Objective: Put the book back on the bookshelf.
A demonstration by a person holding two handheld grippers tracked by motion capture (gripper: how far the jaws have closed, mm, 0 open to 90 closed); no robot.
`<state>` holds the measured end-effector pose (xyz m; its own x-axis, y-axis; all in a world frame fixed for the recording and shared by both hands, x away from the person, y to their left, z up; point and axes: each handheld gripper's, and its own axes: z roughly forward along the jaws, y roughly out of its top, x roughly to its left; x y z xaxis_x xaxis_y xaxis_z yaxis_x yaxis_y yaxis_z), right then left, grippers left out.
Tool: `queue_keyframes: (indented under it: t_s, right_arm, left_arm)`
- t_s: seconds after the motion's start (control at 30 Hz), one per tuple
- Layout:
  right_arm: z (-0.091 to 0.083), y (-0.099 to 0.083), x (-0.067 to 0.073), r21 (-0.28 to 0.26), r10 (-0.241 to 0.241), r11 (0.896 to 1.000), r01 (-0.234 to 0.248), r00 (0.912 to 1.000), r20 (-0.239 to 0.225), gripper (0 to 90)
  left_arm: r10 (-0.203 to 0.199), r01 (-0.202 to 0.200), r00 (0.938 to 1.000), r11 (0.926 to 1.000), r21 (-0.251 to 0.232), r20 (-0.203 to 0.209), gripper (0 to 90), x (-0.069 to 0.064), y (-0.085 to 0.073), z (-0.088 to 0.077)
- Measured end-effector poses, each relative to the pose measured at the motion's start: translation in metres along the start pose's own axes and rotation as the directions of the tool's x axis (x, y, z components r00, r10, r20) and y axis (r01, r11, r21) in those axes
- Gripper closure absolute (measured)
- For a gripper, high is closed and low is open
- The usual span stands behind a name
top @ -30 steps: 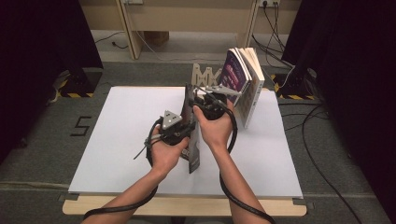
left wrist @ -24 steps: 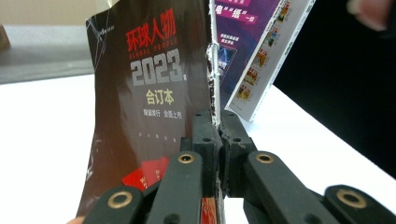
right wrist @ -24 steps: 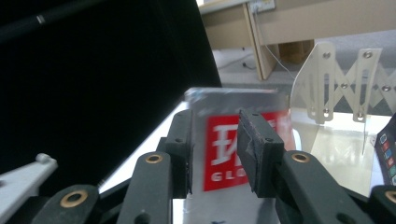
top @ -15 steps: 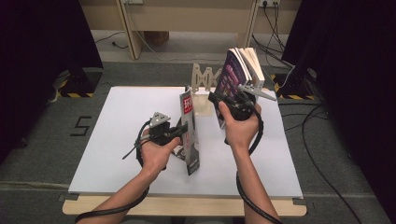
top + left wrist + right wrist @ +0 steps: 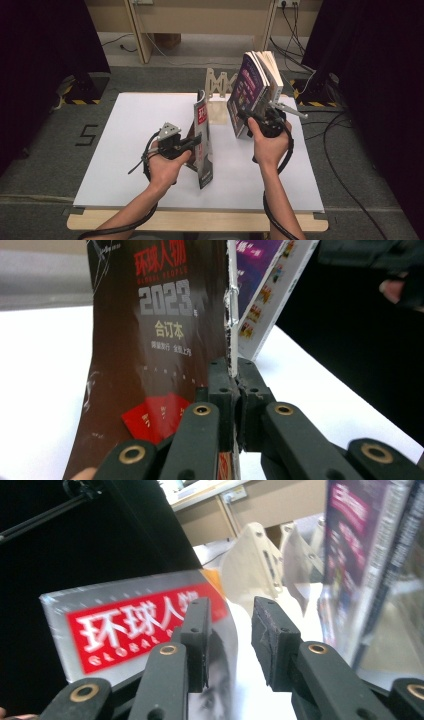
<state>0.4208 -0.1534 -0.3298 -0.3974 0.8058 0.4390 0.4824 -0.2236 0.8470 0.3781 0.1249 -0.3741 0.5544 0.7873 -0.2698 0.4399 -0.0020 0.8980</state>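
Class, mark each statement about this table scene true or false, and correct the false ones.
1. The left gripper is shut on the magazine. True.
2. The magazine lies flat on the table. False: it stands on its edge.
3. The right gripper grips the magazine. False: its jaws stand apart with nothing between them.
4. A stack of books stands leaning at the right gripper, past the magazine. True.
5. The wooden rack stands at the table's near edge. False: it stands at the far edge.

The dark magazine (image 5: 160, 340) cover reads "环球人物", "GLOBAL PEOPLE", "2023年", "合订本"; the floor (image 5: 55, 150) beside the table bears a "5".
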Motion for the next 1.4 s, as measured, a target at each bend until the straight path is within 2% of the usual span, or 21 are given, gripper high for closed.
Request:
queue_keyframes:
  t_s: [0.37,0.5,0.67,0.97,1.03,1.2,1.4]
  right_arm:
    - [-0.010,-0.024,-0.030,0.035,0.046,0.998,-0.048,0.9977,0.048,68.7]
    - [-0.016,-0.033,-0.042,0.034,0.074,0.997,-0.076,0.9949,0.069,68.6]
    - [-0.023,-0.041,-0.054,0.035,0.084,0.996,-0.088,0.9920,0.094,68.6]
    - [-0.031,-0.058,-0.069,0.032,0.107,0.993,-0.111,0.9878,0.113,67.8]
    - [-0.032,-0.063,-0.072,0.038,0.115,0.992,-0.120,0.9861,0.120,67.8]
    - [-0.035,-0.071,-0.080,0.037,0.119,0.991,-0.125,0.9841,0.131,67.7]
    - [-0.038,-0.080,-0.087,0.037,0.136,0.989,-0.143,0.9813,0.135,67.6]
  left_arm:
    - [0.046,-0.045,0.9974,0.9988,-0.021,0.056,87.6,-0.006,0.012,-0.008]
    - [0.044,-0.042,0.9974,0.9980,-0.048,0.057,87.6,-0.006,0.017,-0.009]
    - [0.052,-0.047,0.9977,0.9939,-0.099,0.043,87.6,-0.003,0.032,-0.011]
    - [0.068,-0.066,0.9976,0.9780,-0.198,0.008,87.5,0.002,0.055,-0.002]
    - [0.067,-0.066,0.9977,0.9774,-0.201,0.002,87.5,0.004,0.057,0.002]
    - [0.104,-0.105,0.9944,0.9724,-0.208,-0.020,87.5,0.002,0.060,0.013]
    - [0.093,-0.099,0.9950,0.9649,-0.243,-0.037,87.5,0.005,0.068,0.026]
